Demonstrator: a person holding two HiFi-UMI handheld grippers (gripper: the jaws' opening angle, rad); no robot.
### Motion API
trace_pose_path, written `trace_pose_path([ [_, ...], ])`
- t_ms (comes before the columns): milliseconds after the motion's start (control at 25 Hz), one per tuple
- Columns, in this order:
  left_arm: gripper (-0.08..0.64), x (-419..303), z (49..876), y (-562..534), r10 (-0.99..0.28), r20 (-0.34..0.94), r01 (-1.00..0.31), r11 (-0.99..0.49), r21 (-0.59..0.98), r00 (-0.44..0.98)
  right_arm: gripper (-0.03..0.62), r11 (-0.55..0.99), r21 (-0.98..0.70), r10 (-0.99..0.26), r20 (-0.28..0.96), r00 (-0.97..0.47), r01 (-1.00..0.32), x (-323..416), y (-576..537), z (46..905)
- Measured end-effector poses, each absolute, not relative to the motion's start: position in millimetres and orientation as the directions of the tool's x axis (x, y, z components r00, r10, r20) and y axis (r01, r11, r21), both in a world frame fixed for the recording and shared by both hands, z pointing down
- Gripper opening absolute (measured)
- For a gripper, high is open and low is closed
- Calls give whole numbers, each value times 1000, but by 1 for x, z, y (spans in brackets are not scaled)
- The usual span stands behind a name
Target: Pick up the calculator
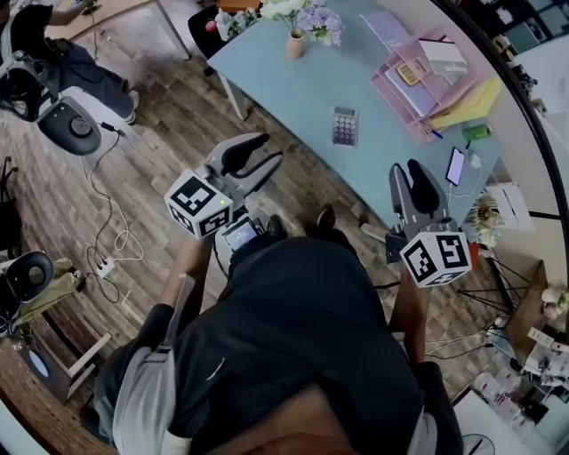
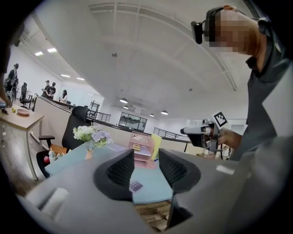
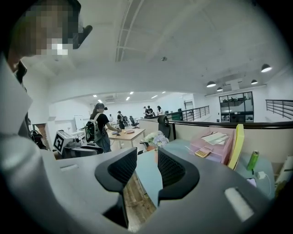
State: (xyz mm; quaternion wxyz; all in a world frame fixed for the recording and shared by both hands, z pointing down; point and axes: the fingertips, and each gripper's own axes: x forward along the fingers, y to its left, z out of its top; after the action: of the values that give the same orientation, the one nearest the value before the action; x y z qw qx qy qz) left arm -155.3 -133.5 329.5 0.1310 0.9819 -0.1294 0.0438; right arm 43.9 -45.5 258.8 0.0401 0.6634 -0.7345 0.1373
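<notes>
Standing on a wood floor (image 1: 178, 115) in a big office, the blue counter (image 1: 293, 89) holds flowers (image 1: 307, 16), pink trays (image 1: 418, 89) and the calculator (image 1: 345, 125). The calculator lies well apart from the left tool (image 1: 264, 151) and the right tool (image 1: 406, 169). Both tools are spread wide and hold nothing.

right hand-held gripper (image 3: 147, 164): jaws apart, nothing clamped | gap: light-blue desk (image 3: 181, 146) edge over wooden floor (image 3: 132, 196) | 12 o'clock: flowers (image 3: 154, 139) in vase on desk | 2 o'clock: pink tray stack (image 3: 213, 145), yellow folder (image 3: 236, 146) upright beside it | 3 o'clock: green bottle (image 3: 252, 161) | 10 o'clock: person with backpack (image 3: 98, 125), well apart
</notes>
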Motion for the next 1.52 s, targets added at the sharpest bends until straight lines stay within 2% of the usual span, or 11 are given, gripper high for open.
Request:
trace_pose_path([
  [1000,175,-83,334,-155,-473,223,-516,-828,220,853,127,342,-257,-890,222,-399,-904,128,-138,292],
  [1520,175,-26,361,-165,-504,286,-571,-783,245,815,127,388,-340,-844,242,-479,-856,176,-157,337],
])
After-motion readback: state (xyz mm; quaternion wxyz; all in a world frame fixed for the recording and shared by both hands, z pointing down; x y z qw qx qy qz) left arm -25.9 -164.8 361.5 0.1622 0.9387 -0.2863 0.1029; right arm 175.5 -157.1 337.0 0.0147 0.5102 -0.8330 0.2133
